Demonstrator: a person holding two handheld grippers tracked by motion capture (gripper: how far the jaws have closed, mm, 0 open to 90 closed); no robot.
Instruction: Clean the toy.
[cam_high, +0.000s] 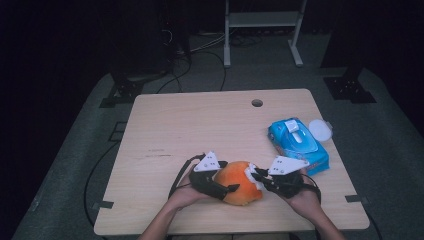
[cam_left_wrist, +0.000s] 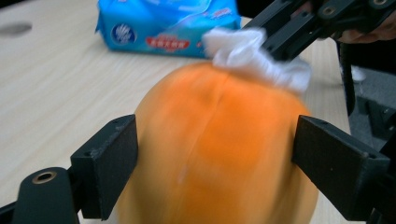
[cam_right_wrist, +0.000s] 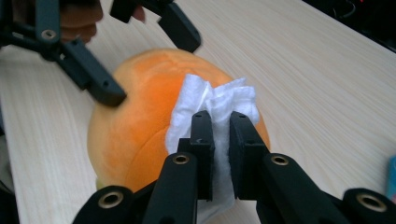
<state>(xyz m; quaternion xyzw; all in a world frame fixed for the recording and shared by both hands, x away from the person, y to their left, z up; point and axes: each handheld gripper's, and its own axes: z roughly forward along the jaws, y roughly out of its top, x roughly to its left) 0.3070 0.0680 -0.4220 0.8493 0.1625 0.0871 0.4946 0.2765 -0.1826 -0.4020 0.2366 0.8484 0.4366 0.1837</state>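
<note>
The wooden table (cam_high: 200, 125) lies bare across its far and left stretches, and a blue wipes pack (cam_high: 298, 145) sits by the right edge with a white lid (cam_high: 320, 130) just beyond it. Near the front edge, at the middle, rests the orange plush fruit (cam_high: 239, 189). The left gripper (cam_left_wrist: 215, 158) has its jaws apart on either side of the fruit, and the right gripper (cam_right_wrist: 221, 154) is clamped on a white wipe (cam_right_wrist: 219, 105) that presses against the fruit's top.

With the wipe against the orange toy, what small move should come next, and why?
Probably drag the right claw across the toy: it pinches a white wipe on the toy's top, while the left claw straddles the toy, steadying it.
</note>
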